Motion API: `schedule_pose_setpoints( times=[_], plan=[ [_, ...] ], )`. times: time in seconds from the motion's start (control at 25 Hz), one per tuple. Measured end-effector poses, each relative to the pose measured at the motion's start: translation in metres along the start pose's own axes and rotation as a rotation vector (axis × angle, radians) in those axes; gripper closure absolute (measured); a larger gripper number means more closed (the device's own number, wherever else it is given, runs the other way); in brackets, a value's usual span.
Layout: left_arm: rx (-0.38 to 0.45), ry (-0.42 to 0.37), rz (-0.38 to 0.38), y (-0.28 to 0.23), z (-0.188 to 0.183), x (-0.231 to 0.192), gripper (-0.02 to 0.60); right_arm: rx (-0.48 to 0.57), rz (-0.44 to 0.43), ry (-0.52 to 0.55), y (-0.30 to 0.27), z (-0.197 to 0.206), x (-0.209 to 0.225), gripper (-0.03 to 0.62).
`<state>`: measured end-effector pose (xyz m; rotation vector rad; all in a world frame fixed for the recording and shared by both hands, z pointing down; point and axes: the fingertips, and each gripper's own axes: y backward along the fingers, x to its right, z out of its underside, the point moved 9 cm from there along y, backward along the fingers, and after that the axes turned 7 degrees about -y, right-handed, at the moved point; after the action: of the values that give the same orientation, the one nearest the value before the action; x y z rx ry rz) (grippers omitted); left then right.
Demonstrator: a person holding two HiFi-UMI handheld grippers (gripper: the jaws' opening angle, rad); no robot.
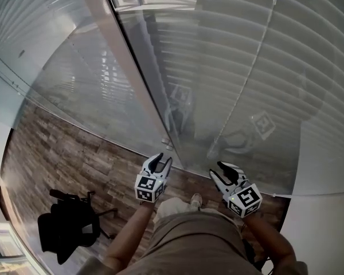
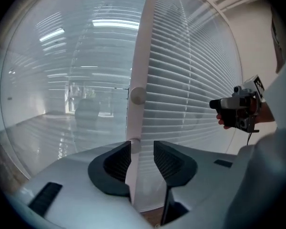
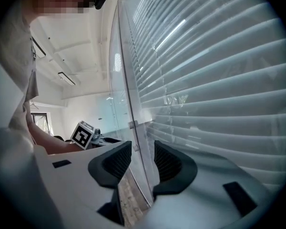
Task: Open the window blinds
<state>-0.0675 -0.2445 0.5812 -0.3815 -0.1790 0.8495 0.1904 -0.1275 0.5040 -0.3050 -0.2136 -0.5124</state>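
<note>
**Both grippers at the glass, nothing held**

The blinds [image 1: 252, 62] hang straight ahead of me behind glass [image 1: 155, 85]. The slats lie level and nearly flat against one another, so little shows through them. A white post [image 1: 117, 56] divides the glazing. The main slatted panel is to its right, and more slats show faintly to its left. A small round knob [image 2: 137, 95] sits on the post, above and beyond my left tool's tips.

My left gripper [image 1: 160, 162] points at the lower part of the post. Its jaws stand a narrow way apart. In the left gripper view the post runs up through the gap, but the pads press on nothing. I cannot tell whether the tips reach the post.

My right gripper [image 1: 223, 172] is near it, to the right, facing the slatted panel. Its jaws are also narrowly apart and empty. Through the gap I see only the glass edge and a strip of floor [image 1: 74, 153].

The floor is wood plank. A black chair [image 1: 69, 225] stands at the lower left of the head view, well apart from both tools.
</note>
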Motion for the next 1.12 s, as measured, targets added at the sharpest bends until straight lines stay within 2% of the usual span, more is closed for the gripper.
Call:
schedule_pose_setpoints(
  times=[0.16,0.4,0.8,1.12],
  plan=[
    [-0.013,-0.037,-0.035,-0.014,-0.002,0.001,0.437,-0.009,-0.02,-0.002,-0.001,0.002,0.009,0.457],
    [-0.045,-0.04,-0.06,-0.032,0.011,-0.007,0.424,-0.032,-0.022,-0.017,-0.007,0.005,0.013,0.457],
    [-0.054,-0.05,-0.089,-0.048,0.012,-0.016,0.422,-0.024,-0.001,-0.032,-0.016,0.005,0.01,0.457],
    [-0.096,-0.087,-0.117,-0.059,0.012,-0.013,0.422,-0.009,0.002,-0.038,-0.013,0.002,0.014,0.457]
  ],
)
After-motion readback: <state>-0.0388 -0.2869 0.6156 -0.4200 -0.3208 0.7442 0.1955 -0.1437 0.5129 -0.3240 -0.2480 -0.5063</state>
